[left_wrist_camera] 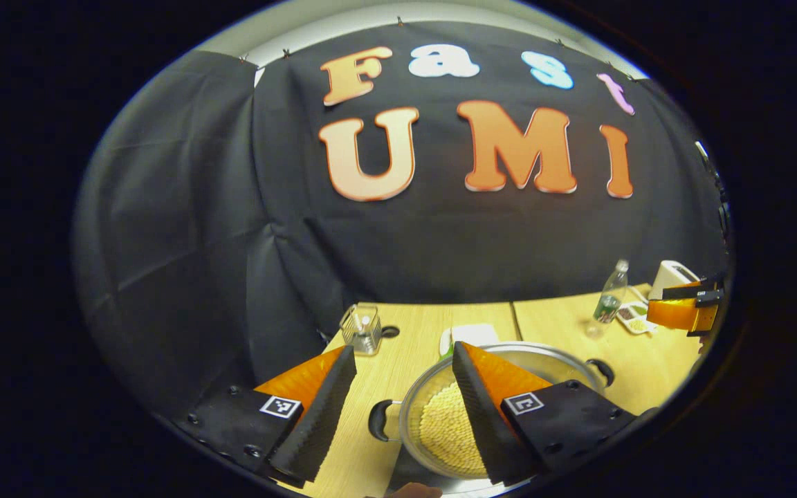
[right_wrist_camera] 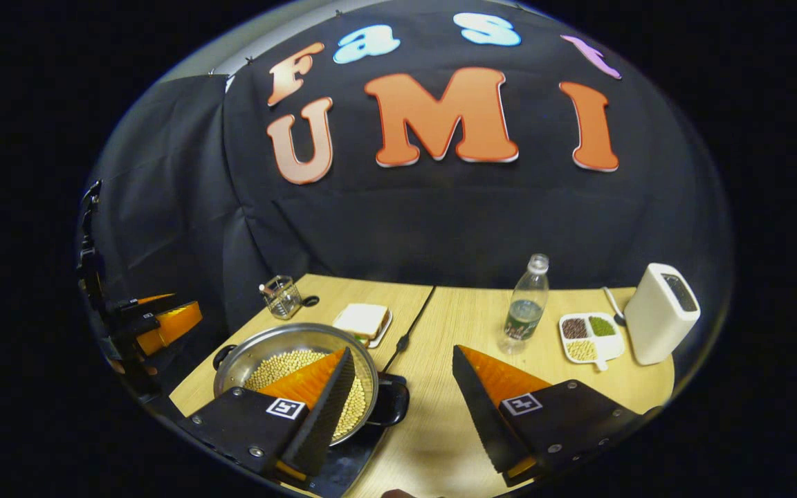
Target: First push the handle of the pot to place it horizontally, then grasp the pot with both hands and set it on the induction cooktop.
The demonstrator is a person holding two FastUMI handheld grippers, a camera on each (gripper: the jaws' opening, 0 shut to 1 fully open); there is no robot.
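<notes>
both grippers hover with fingers spread, the left gripper (left_wrist_camera: 398, 408) straddling the near-left handle (left_wrist_camera: 379, 419) of the pot (left_wrist_camera: 440, 422), the right gripper (right_wrist_camera: 398, 408) by its other handle (right_wrist_camera: 393, 401). the bean-filled pot seems to sit already on the dark induction cooktop (right_wrist_camera: 343, 460), handles lying level along the table's width. looks like the closing step; next, likely withdrawing clear.

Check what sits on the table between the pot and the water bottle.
In the right gripper view, a black cable runs across the table between the pot and the water bottle; otherwise bare wood.
</notes>
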